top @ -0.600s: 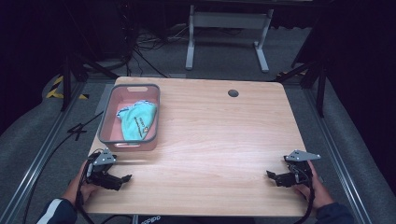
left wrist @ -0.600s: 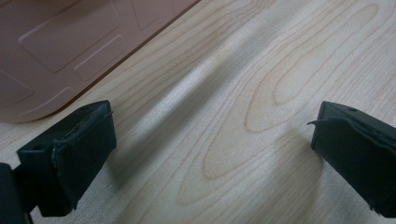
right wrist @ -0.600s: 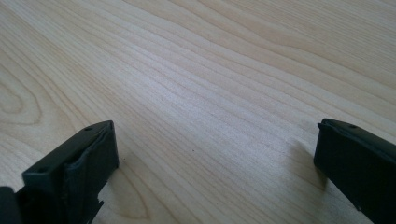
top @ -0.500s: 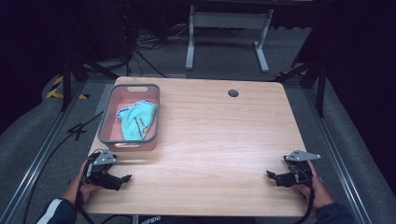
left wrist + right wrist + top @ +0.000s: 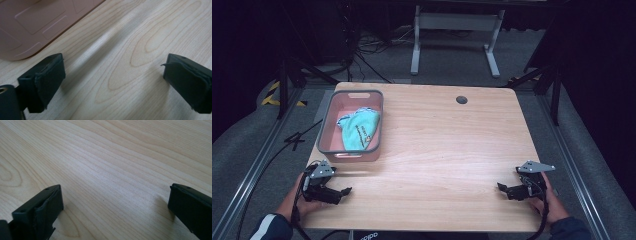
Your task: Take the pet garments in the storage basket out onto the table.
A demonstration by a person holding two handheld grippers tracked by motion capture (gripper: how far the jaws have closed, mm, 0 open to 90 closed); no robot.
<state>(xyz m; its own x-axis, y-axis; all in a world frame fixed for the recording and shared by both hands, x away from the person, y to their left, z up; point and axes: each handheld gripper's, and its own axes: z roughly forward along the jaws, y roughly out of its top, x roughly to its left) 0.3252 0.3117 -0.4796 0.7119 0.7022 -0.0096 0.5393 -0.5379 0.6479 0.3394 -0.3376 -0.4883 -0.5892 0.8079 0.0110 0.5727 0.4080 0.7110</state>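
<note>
Counter: pale wood counter (image 5: 437, 150), dark room behind.
Bin: pink bin (image 5: 328, 131) holding a teal cloth (image 5: 358, 129).
Cloth: likely soft, light; pinch a raised fold.
Tongs: left tongs (image 5: 346, 191) and right tongs (image 5: 501, 187) apart, empty.

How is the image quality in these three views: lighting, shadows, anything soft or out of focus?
High view: the table is evenly lit, the surroundings fall into darkness, and the bin with its teal cloth looks slightly soft. Left gripper view: the bin corner is blurred, with a broad soft shadow across the wood. Right gripper view: the near grain is sharp, with faint shadows beside the jaws.
</note>
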